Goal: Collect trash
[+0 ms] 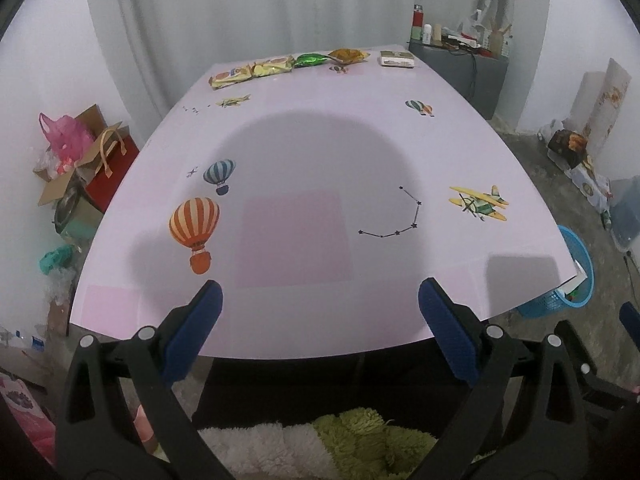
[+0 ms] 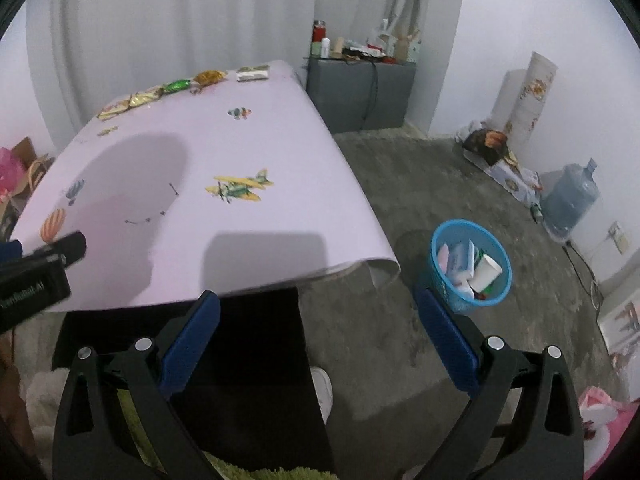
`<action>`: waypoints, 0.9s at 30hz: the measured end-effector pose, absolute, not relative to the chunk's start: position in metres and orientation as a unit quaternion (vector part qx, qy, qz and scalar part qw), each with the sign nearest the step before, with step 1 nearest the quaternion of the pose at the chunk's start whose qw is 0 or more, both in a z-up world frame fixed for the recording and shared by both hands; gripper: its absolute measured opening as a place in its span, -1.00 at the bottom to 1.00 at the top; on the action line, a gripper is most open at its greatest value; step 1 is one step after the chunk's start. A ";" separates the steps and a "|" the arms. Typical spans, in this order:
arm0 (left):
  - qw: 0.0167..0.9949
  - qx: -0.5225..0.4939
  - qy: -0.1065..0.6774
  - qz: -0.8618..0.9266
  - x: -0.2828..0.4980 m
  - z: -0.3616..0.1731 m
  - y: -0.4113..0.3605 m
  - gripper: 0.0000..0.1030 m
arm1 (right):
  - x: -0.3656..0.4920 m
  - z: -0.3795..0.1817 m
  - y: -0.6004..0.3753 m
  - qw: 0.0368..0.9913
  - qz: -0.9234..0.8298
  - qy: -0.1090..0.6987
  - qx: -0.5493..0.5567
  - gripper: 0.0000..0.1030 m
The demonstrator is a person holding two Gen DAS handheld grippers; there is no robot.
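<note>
Several snack wrappers lie in a row along the far edge of the pink table (image 1: pixel 304 152): two yellow packets (image 1: pixel 250 72), a green wrapper (image 1: pixel 311 59), an orange-brown bag (image 1: pixel 349 55) and a white-green pack (image 1: pixel 397 59). The same row shows in the right wrist view, with the green wrapper (image 2: pixel 177 86) in its middle. My left gripper (image 1: pixel 320 300) hangs open and empty over the near table edge. My right gripper (image 2: pixel 316 300) is open and empty beyond the table's near right corner. A blue basket (image 2: pixel 471 266) with trash in it stands on the floor to the right.
A grey cabinet (image 2: pixel 360 92) with bottles stands behind the table. Boxes and bags (image 1: pixel 80 160) pile up on the floor at the left. A water jug (image 2: pixel 570 200) and cartons sit along the right wall. A fluffy green-white cloth (image 1: pixel 320 444) lies below me.
</note>
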State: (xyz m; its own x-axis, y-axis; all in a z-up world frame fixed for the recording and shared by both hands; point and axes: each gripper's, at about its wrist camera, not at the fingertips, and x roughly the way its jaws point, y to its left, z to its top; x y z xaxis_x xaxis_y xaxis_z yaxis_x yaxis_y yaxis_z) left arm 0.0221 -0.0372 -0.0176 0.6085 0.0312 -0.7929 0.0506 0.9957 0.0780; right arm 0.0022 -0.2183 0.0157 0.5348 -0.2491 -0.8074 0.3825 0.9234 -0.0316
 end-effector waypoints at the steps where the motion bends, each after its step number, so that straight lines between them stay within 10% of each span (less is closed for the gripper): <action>1: 0.895 0.048 0.443 -0.008 0.021 -0.017 -0.040 0.83 | 0.001 0.014 -0.219 0.872 -0.183 0.447 0.077 0.88; 27: 0.895 0.086 0.437 -0.009 0.012 -0.014 -0.061 0.83 | -0.008 0.008 -0.232 0.862 -0.216 0.451 0.083 0.88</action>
State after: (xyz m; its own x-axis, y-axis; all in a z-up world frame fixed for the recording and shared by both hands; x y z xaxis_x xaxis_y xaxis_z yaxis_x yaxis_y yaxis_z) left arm 0.0119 -0.0608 -0.0144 0.6180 0.0589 -0.7839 0.0917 0.9850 0.1463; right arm -0.0084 -0.2321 0.0080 0.5002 -0.2971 -0.8133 0.4475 0.8928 -0.0509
